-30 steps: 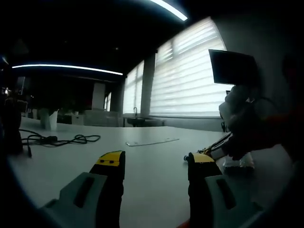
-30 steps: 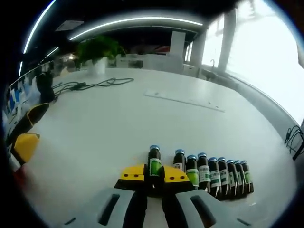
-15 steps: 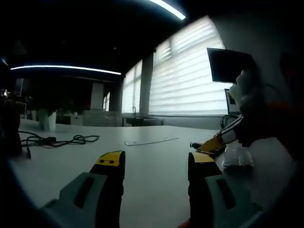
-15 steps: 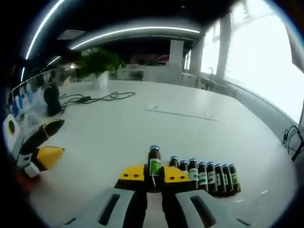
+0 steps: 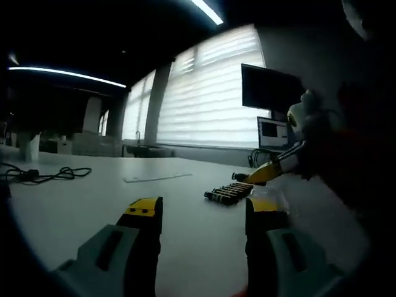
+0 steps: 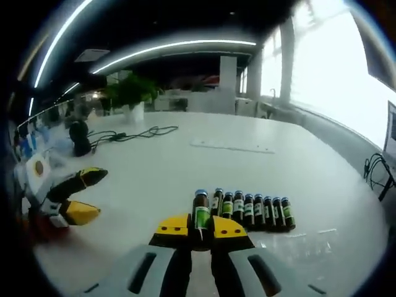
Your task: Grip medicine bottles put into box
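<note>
My right gripper (image 6: 200, 226) is shut on a dark medicine bottle (image 6: 200, 212) with a blue cap and green label, held upright just left of a row of several like bottles (image 6: 253, 210) standing on the white table (image 6: 185, 167). In the left gripper view the same row (image 5: 229, 193) shows as small dark bottles, with the right gripper (image 5: 263, 174) beside it, the bottle (image 5: 240, 177) in its yellow jaws. My left gripper (image 5: 203, 210) is open with nothing between its jaws; it also appears at the left of the right gripper view (image 6: 77, 195). A faint clear plastic box (image 6: 303, 244) lies right of the right gripper.
Black cables (image 6: 133, 133) and a dark object (image 6: 79, 133) lie on the far left of the table, near a potted plant (image 6: 130, 93). A flat clear strip (image 6: 232, 146) lies mid-table. A monitor (image 5: 269, 90) and bright window blinds (image 5: 204, 99) stand behind.
The right gripper has carried its bottle up and away from the row. The left gripper's camera has swung right, bringing the row of bottles into its view.
</note>
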Tool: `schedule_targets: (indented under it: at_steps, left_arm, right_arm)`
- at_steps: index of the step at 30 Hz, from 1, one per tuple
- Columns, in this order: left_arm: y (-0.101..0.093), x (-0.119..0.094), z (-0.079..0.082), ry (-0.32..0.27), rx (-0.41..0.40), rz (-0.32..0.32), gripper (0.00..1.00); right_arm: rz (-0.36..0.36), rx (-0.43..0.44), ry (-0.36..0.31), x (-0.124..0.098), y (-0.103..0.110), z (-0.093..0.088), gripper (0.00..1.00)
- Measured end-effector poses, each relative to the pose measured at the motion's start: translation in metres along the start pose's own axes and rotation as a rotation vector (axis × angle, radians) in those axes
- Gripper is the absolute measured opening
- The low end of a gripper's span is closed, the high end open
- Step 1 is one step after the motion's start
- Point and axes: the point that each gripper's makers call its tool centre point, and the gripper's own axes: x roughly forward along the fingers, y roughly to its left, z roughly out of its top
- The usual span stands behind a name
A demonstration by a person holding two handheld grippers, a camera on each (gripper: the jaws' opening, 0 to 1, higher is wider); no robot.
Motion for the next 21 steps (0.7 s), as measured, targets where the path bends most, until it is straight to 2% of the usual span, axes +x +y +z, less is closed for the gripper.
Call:
schedule_targets:
  at_steps: [2, 5, 17, 21]
  left_arm:
    - [-0.011, -0.003, -0.002, 0.015, 0.008, -0.053, 0.46]
    - [-0.022, -0.008, -0.004, 0.027, 0.018, -0.097, 0.46]
    - [-0.045, -0.009, -0.008, 0.044, 0.037, -0.208, 0.45]
    - [-0.049, -0.009, -0.009, 0.047, 0.05, -0.227, 0.44]
  right_arm:
    - [0.013, 0.008, 0.008, -0.004, 0.002, -0.006, 0.07]
    - [0.03, -0.003, 0.026, -0.011, 0.006, -0.018, 0.07]
    - [0.067, -0.025, 0.075, -0.017, 0.015, -0.044, 0.07]
    - [0.064, -0.034, 0.083, -0.014, 0.015, -0.05, 0.07]
